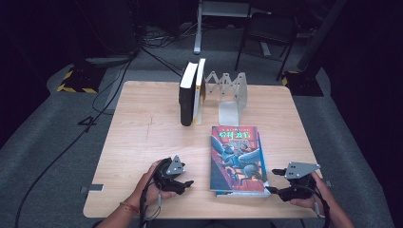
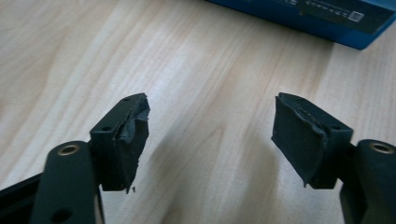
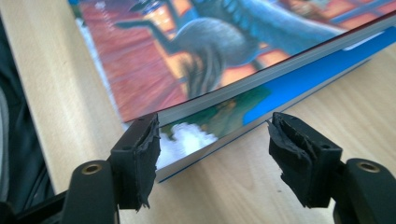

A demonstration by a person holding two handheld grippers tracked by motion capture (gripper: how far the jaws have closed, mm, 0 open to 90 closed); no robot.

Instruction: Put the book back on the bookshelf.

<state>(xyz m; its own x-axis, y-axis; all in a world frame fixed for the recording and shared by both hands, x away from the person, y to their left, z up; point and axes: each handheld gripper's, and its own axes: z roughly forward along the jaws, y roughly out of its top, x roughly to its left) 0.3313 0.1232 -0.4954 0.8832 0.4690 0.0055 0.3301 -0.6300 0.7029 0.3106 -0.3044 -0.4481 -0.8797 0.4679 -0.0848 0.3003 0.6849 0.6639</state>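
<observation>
Two books are lying stacked flat on the tabletop (image 1: pixel 142 133), and we are working at them from both sides. The illustrated top book (image 1: pixel 236 159) is resting on a blue book (image 3: pixel 299 84) whose edge is peeking out beneath it; their long axis is running away from us, toward the two upright books (image 1: pixel 192 92) and the metal bookend (image 1: pixel 233 97) at the far side.

We are holding our right claw (image 1: pixel 272 183) at the stack's near right corner, jaws apart and gripping nothing. In the right gripper view the corner is sitting just ahead of the pads (image 3: pixel 144 154), the page edges facing the gap, not yet between the jaws.

Our left claw (image 1: pixel 188 184) is hovering over bare wood left of the stack, also wide and empty, with the blue book's edge (image 2: pixel 327 23) lying well ahead of it.

The right hand is nearer, we judge, so it should be sliding forward onto that corner first.
</observation>
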